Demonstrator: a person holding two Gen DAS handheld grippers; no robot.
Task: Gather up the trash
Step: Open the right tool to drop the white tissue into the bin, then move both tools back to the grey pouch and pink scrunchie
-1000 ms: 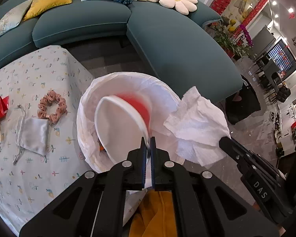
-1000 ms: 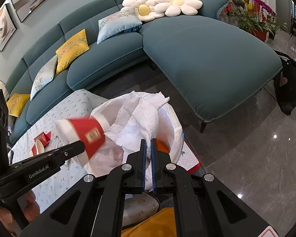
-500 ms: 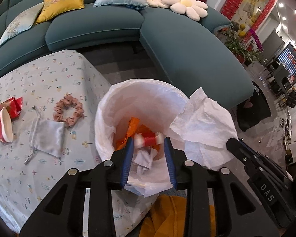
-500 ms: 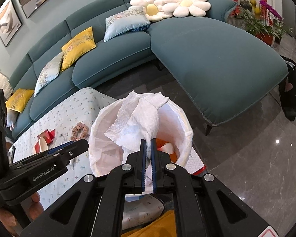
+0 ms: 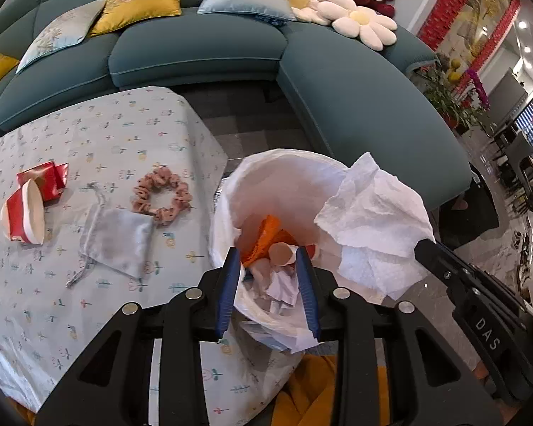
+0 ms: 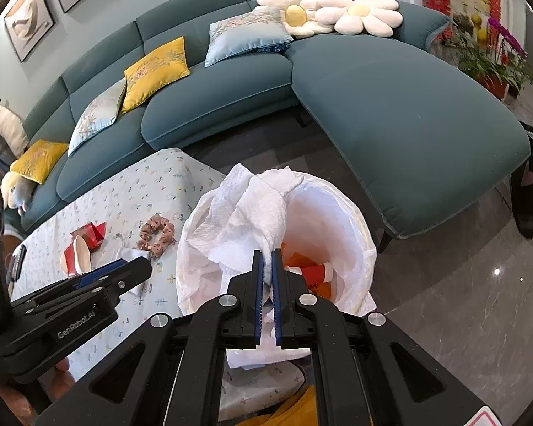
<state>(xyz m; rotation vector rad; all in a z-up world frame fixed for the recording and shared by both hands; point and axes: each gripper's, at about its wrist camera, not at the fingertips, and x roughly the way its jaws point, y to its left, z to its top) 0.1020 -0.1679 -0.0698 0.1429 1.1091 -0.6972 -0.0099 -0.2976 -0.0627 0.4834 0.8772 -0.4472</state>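
A trash bin lined with a white bag [image 5: 284,177] stands at the table's right end, also in the right wrist view [image 6: 341,213]. Inside lie orange wrappers [image 5: 266,238], crumpled paper and a red paper cup [image 6: 314,273]. My left gripper [image 5: 268,259] is open and empty over the bin's near rim. My right gripper [image 6: 266,259] is shut on a white paper towel [image 6: 248,209] and holds it above the bin; the towel also shows in the left wrist view [image 5: 373,220]. A squashed red paper cup [image 5: 23,216] and a red wrapper [image 5: 49,177] lie on the table at left.
The table has a light floral cloth [image 5: 106,135]. On it lie a pink scrunchie [image 5: 161,195] and a grey drawstring pouch [image 5: 113,241]. A teal sofa [image 5: 355,88] with cushions curves behind and to the right. Grey glossy floor [image 6: 462,301] lies to the right.
My left gripper opened and let go of the red paper cup, which fell into the bin. My right gripper still holds the paper towel above the bin.
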